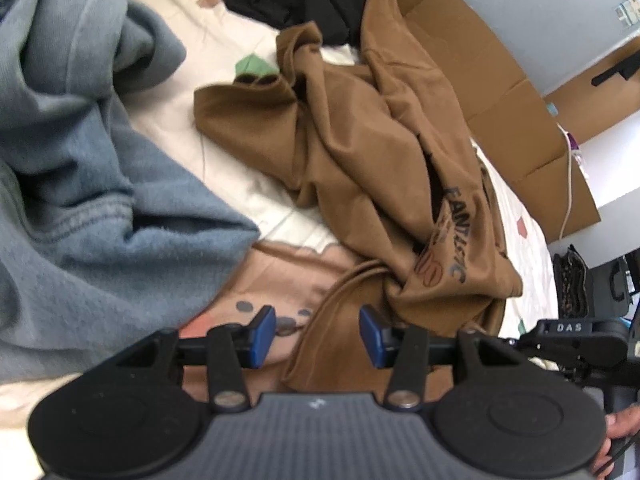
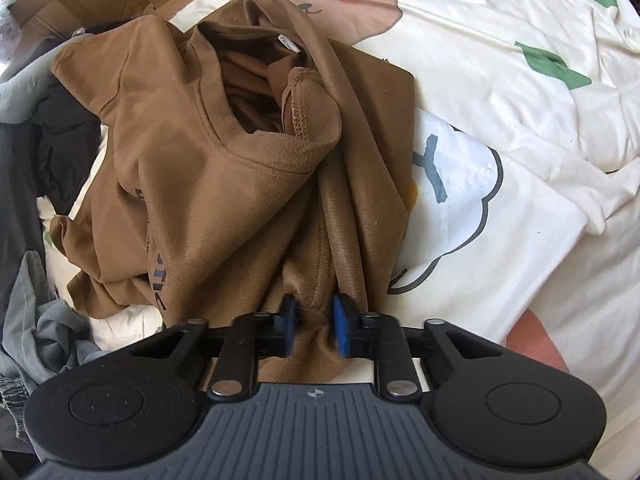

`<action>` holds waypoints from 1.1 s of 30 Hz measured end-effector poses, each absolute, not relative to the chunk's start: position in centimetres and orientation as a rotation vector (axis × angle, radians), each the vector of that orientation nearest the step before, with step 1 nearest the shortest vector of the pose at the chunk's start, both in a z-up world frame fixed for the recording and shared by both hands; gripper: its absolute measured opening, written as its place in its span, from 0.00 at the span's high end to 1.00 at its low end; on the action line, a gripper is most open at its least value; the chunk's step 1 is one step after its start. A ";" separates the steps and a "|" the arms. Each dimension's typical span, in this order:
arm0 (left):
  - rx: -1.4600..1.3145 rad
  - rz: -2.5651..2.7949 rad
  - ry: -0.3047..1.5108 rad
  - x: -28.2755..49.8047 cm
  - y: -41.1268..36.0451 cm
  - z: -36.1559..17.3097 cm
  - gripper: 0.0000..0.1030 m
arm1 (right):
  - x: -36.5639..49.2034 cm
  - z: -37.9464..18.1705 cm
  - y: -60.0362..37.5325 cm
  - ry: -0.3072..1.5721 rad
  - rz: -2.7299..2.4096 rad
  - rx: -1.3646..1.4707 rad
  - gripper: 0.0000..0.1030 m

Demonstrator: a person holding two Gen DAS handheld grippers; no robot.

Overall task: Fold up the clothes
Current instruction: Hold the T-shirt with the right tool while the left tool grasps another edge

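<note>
Brown shirt [image 2: 224, 184] pinched in the steeply down-tilted right gripper [image 2: 314, 326] jaws

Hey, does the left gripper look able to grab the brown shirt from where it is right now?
Probably yes. The left gripper is open, and a fold of the brown shirt lies right between and ahead of its pads, with nothing over it. The right gripper is pinched on another fold.
</note>
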State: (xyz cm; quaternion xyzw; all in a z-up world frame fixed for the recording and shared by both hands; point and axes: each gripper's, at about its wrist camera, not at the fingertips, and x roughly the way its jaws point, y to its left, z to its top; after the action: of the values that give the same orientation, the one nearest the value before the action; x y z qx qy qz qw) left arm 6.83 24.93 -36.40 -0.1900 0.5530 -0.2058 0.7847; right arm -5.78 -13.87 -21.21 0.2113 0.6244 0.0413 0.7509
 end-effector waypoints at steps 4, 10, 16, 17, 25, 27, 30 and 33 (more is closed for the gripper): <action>-0.376 -0.476 1.192 7.0 24.3 -36.1 0.53 | -5.8 -20.2 -14.1 1.348 0.153 0.425 0.91; -0.367 -0.499 1.182 7.4 23.8 -35.9 0.52 | -5.7 -18.4 -16.8 1.333 0.228 0.321 0.92; -0.390 -0.491 1.154 7.1 24.4 -35.3 0.52 | -4.6 -17.1 -21.0 1.339 0.256 0.168 0.92; -0.392 -0.485 1.149 7.1 24.6 -35.3 0.52 | -4.3 -16.9 -21.7 1.342 0.253 0.140 0.92; -0.410 -0.416 1.100 8.7 25.2 -35.1 0.43 | -0.3 -15.3 -27.1 1.315 0.221 -0.080 0.93; -0.418 -0.408 1.085 9.3 24.8 -35.1 0.42 | 1.2 -14.3 -28.2 1.282 0.217 -0.139 0.93; -0.415 -0.415 1.067 10.3 23.8 -35.2 0.38 | 3.6 -13.1 -29.3 1.252 0.219 -0.203 0.93; -0.411 -0.419 1.069 11.2 22.7 -35.7 0.37 | 5.8 -12.3 -29.8 1.228 0.231 -0.267 0.93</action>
State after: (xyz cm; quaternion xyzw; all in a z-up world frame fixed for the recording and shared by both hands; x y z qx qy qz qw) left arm 11.23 22.72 -35.68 -0.1932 0.5021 -0.1968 0.8197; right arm 5.81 -29.79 -12.25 -0.1246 0.5732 0.1078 0.8027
